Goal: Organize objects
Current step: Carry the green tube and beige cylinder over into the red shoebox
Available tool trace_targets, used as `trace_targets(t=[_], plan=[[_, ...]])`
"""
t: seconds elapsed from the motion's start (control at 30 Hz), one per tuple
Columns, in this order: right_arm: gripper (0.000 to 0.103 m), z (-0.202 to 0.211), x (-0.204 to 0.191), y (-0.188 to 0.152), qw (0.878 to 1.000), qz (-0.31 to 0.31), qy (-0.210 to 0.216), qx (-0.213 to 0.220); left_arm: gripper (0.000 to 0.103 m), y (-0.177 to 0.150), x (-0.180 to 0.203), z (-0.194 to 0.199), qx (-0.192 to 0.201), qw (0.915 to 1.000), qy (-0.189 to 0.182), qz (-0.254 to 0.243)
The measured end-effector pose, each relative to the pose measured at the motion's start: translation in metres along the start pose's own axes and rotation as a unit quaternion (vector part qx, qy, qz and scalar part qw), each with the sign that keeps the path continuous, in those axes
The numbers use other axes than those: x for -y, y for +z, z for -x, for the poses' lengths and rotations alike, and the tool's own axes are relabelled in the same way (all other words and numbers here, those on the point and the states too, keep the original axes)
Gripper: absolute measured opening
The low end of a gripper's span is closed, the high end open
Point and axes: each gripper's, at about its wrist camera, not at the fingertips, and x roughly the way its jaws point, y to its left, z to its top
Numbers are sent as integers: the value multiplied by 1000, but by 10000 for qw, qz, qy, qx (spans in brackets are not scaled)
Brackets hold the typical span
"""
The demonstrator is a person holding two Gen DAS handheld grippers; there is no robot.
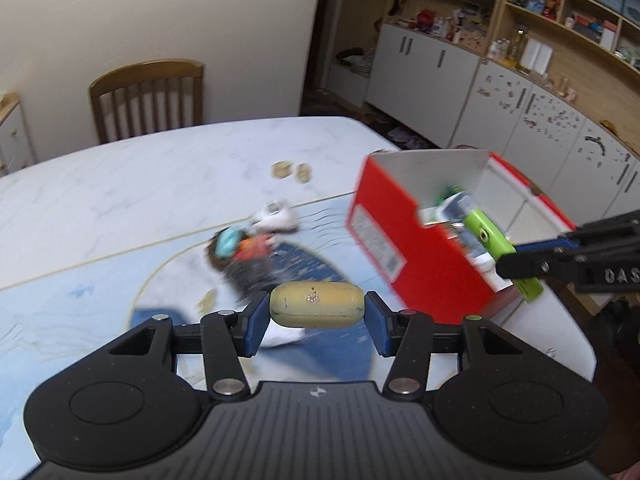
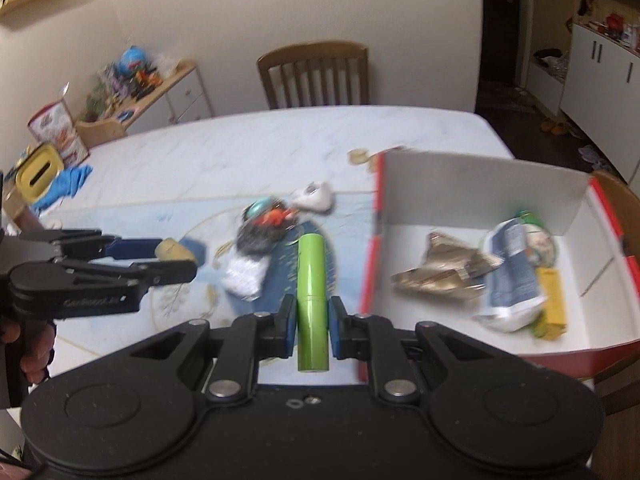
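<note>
My left gripper (image 1: 317,309) is shut on a beige oblong case (image 1: 316,303), held crosswise above the table; it also shows in the right wrist view (image 2: 172,250). My right gripper (image 2: 312,316) is shut on a green tube (image 2: 312,300) that points forward; in the left wrist view the green tube (image 1: 496,246) hangs beside the red box. The red box (image 1: 404,240) with a white inside (image 2: 460,320) stands at the table's right edge and holds a foil wrapper (image 2: 440,272), a blue-white pouch (image 2: 512,272) and a yellow packet (image 2: 554,300).
A blurred heap of small items (image 2: 268,224) and a white object (image 2: 314,198) lie mid-table on a blue-patterned mat (image 1: 100,280). Small tan pieces (image 1: 290,170) lie further back. A wooden chair (image 2: 314,74) stands behind the table; cabinets (image 1: 520,112) line the right.
</note>
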Motion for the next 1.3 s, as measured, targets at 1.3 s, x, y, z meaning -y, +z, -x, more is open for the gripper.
trace_targets(t=[1.3], plan=[[15, -52, 196, 15, 9938, 73, -759, -805, 50, 69, 188, -176, -2128, 9754, -10, -573]])
